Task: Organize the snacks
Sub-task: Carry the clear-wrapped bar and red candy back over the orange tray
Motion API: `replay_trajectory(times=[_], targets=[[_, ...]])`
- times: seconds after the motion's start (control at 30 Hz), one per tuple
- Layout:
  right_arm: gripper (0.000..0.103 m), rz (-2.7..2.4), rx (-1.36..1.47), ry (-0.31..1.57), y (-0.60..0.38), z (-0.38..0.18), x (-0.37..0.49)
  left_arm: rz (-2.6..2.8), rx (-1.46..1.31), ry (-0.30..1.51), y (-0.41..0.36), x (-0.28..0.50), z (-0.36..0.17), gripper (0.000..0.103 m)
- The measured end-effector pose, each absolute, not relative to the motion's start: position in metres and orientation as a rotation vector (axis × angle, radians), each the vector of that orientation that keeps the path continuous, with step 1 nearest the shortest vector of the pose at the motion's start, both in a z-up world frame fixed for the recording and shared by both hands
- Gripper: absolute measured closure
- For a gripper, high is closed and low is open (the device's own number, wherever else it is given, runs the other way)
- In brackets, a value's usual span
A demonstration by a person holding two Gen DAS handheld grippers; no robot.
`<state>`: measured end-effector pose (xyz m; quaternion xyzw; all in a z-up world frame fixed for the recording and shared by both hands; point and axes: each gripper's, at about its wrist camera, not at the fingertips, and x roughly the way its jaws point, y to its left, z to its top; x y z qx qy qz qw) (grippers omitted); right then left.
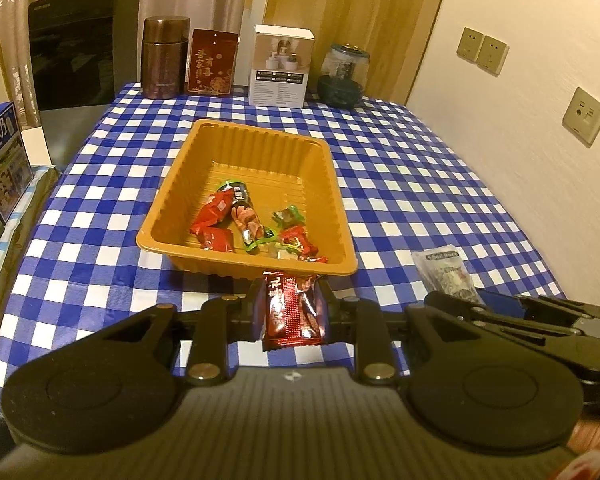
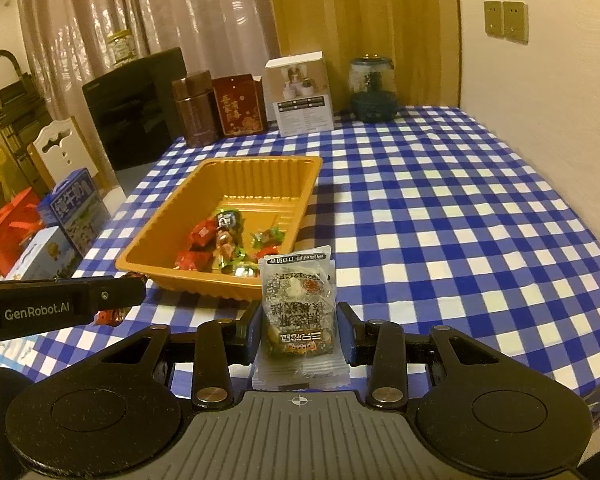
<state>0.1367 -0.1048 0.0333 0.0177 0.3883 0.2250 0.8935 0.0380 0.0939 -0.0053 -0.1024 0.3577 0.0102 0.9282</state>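
An orange plastic tray [image 1: 172,204] [image 2: 168,216] lies on the blue-and-white checked tablecloth and holds several red and green wrapped snacks [image 1: 256,224] [image 2: 224,244]. My left gripper [image 1: 290,310] is shut on a dark red snack packet [image 1: 292,312], held upright just in front of the tray's near rim. My right gripper [image 2: 299,320] is shut on a clear packet with grey and white print [image 2: 298,300] [image 1: 446,272], near the tray's right front corner. In the right wrist view the left gripper's arm [image 2: 60,304] reaches in from the left edge.
Along the table's far edge stand a brown canister [image 1: 165,58], a red box [image 1: 212,62], a white box [image 1: 282,66] and a dark glass jar [image 1: 342,76]. A dark chair back [image 1: 80,48] and milk cartons [image 1: 0,160] are at the left. A wall closes the right side.
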Motion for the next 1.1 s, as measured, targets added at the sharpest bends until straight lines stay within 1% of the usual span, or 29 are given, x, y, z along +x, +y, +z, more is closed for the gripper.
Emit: replay_trajectory(times=[0.67, 1.1], targets=[[0.064, 0.525, 0.039, 0.79, -0.066, 0.033, 0.159, 0.018, -0.19, 0.731, 0.12, 0.065, -0.001, 0.08], [0.064, 0.54, 0.048, 0.794, -0.038, 0.024, 0.196, -0.004, -0.168, 0.737, 0.145, 0.105, -0.005, 0.08]])
